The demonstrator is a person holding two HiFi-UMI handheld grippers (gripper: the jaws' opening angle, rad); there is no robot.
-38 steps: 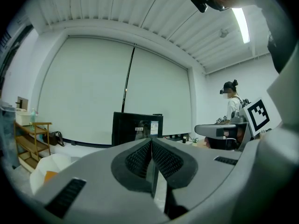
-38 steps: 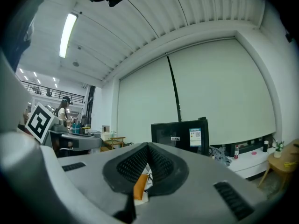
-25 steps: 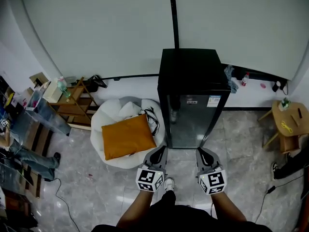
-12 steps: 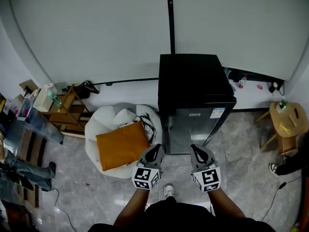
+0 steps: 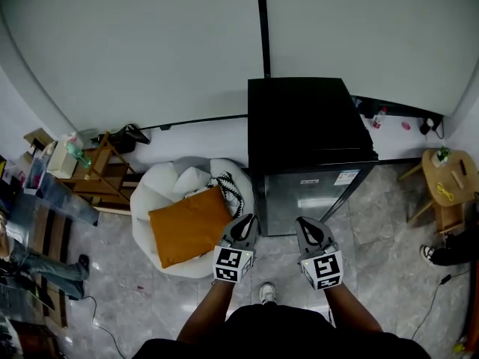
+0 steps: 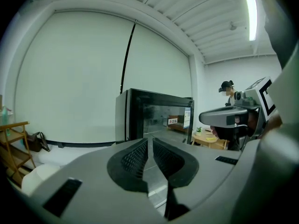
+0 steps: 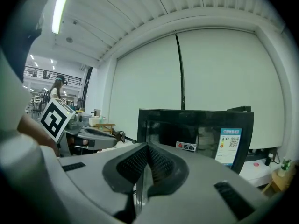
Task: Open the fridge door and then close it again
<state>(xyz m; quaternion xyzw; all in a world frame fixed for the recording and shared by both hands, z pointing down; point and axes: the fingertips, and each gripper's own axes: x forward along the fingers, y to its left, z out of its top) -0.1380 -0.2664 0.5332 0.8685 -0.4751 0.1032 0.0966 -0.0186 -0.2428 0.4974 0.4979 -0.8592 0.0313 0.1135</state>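
1. Head view: the black fridge (image 5: 307,126) stands against the pale wall, its glass door (image 5: 314,200) shut and facing the person. The left gripper (image 5: 245,221) and the right gripper (image 5: 302,224) are held side by side just in front of the door's lower edge. Both point at it, and neither touches it. Each gripper carries a marker cube (image 5: 232,265) at its back. To the left of the fridge a white beanbag (image 5: 176,189) holds an orange cushion (image 5: 188,223). Further left is a wooden rack (image 5: 101,172), and a wooden stool (image 5: 447,182) stands to the right. A shoe (image 5: 267,294) shows on the grey stone floor between the forearms.

2. Left gripper view: the left gripper (image 6: 149,141) has its jaws pressed together, with only a hairline slit between the ribbed pads and nothing caught in it. The fridge (image 6: 156,118) lies straight ahead, seen from its left front corner, with the door closed. The right gripper (image 6: 224,118) shows to the right, level with this one. A person in a cap (image 6: 227,88) is in the background.

3. Right gripper view: the right gripper (image 7: 147,149) also has its jaws together at the tips and holds nothing. The fridge (image 7: 196,132) fills the middle ahead, apart from the jaws. Its closed door bears a blue-and-white label (image 7: 229,146) near its right edge. The left gripper (image 7: 93,136) shows at the left.
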